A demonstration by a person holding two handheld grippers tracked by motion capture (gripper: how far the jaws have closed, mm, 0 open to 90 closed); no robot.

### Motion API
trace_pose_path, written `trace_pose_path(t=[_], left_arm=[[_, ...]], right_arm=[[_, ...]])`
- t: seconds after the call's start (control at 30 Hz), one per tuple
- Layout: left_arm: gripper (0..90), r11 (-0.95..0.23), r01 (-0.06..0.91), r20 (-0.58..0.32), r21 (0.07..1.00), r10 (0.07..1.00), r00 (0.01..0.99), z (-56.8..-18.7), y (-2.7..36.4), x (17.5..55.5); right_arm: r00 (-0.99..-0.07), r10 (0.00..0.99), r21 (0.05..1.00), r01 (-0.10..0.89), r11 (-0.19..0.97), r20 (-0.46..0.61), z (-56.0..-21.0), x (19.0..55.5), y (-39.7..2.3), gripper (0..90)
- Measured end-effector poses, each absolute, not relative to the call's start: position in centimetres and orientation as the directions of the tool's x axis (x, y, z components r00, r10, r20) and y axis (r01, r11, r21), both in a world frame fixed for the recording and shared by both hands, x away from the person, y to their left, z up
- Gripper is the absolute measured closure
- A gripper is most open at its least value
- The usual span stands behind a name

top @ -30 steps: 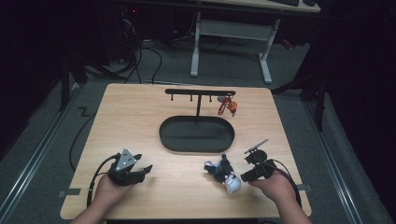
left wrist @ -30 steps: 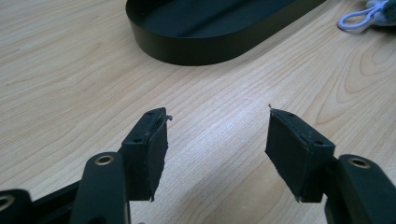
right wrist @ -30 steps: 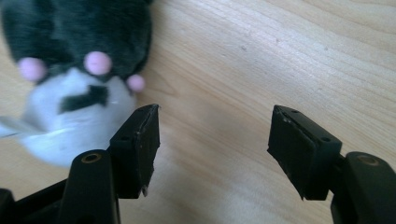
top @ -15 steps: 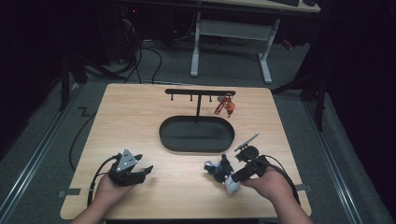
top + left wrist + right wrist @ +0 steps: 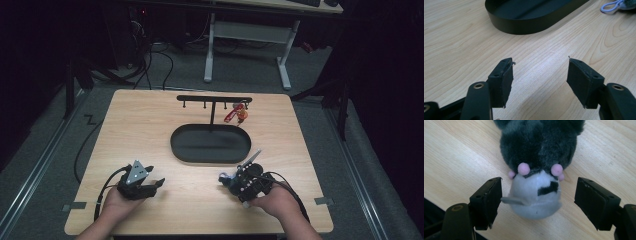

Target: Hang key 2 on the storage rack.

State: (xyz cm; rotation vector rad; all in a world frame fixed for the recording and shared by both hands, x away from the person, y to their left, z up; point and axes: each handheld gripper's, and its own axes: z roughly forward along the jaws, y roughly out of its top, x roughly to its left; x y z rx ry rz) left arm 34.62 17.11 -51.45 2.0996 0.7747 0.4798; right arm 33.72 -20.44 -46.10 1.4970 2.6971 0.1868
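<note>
A small plush toy (image 5: 536,170) with dark grey fur, a pale grey face and pink pompoms lies on the wooden table. My right gripper (image 5: 537,201) stands open around its pale end, one jaw on each side, not touching it. In the high view the right gripper (image 5: 239,186) is at the front right, over the toy (image 5: 226,179). My left gripper (image 5: 150,186) rests at the front left, open and holding nothing. In the left gripper view its jaws (image 5: 540,82) stand wide apart over bare wood, and the toy's white loop (image 5: 610,6) shows at the top right.
A black oval tray (image 5: 210,146) lies in the middle of the table (image 5: 150,125). Behind it stands a black hook rack (image 5: 214,99) with a red and orange keychain toy (image 5: 237,114) hanging at its right end. Cables trail off the left edge.
My right gripper has moved left and lowered onto the plush toy, now straddling it. The left gripper has stayed still.
</note>
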Motion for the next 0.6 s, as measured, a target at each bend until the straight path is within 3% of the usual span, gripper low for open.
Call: trace_pose_path(t=[0.03,0.5,0.6], left_arm=[[37.9,-0.468,0.356,0.064,0.809,0.672,0.737,-51.5,17.1,34.6],[37.9,-0.474,0.358,0.063,0.804,0.667,0.742,-51.5,17.0,34.6],[37.9,-0.474,0.358,0.063,0.804,0.667,0.743,-51.5,17.0,34.7]], right_arm=[[-0.568,0.823,0.138,0.815,0.562,0.007,-46.4,34.0,-20.6,22.1],[-0.561,0.827,0.095,0.825,0.557,0.019,-49.1,34.2,-20.2,24.1],[-0.552,0.834,0.100,0.830,0.548,0.011,-49.3,34.2,-20.2,30.8]])
